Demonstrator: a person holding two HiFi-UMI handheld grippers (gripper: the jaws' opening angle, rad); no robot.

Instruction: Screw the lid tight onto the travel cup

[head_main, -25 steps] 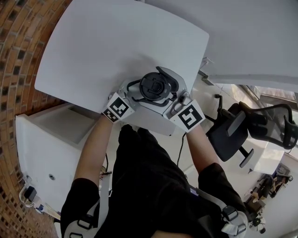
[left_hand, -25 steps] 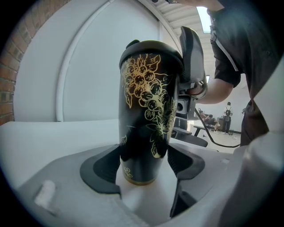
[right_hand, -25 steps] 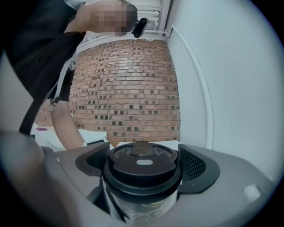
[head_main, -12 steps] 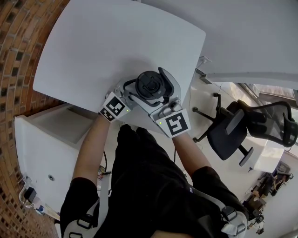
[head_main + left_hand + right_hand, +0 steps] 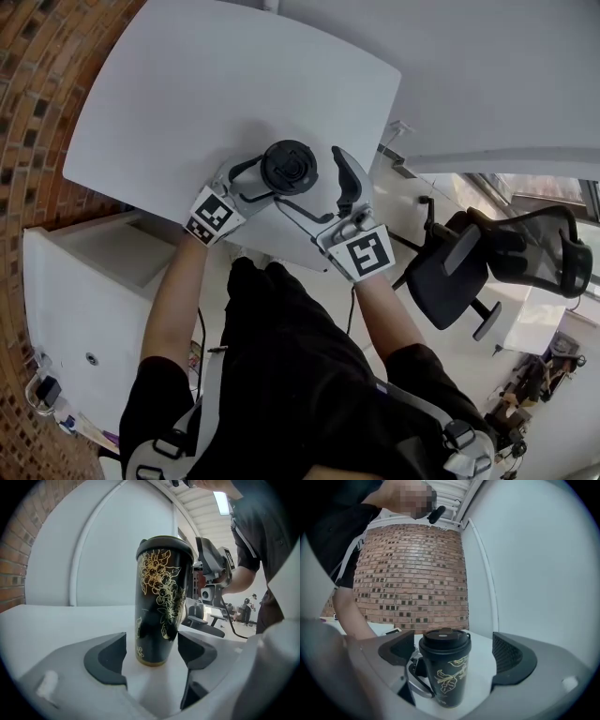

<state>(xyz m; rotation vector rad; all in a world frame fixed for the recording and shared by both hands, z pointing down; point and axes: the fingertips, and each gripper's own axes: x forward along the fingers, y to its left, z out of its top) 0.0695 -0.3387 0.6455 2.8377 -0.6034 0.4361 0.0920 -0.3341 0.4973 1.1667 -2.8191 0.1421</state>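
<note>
The cup (image 5: pixel 161 616) stands upright near the desk (image 5: pixel 187 94) edge closest to the person, its long axis vertical and the lid (image 5: pixel 444 641) seated on top; whether the lid is fully wound home cannot be read from here

The left tool (image 5: pixel 152 656) is the nearer one: its jaws flank the foot of the cup, low on the body. A sliver of desk shows between one pad and the cup wall, so it reads as slack around the base and not clenched

The right tool (image 5: pixel 317 187) is released, its jaws spread wide and just now opening further, with nothing pinched between them. Seen along its jaws, the cup stands a little ahead of the gap and off centre, closer to the left jaw than to the right one. The lid's rim sits about level with the jaw tops

The coming move probably turns on that offset. To twist the lid, the right tool would have to slide forward and a touch to its left so that the lid, not the cup body, sits centred between the pads, while the left tool would need to tighten on the base so the cup cannot spin
</note>
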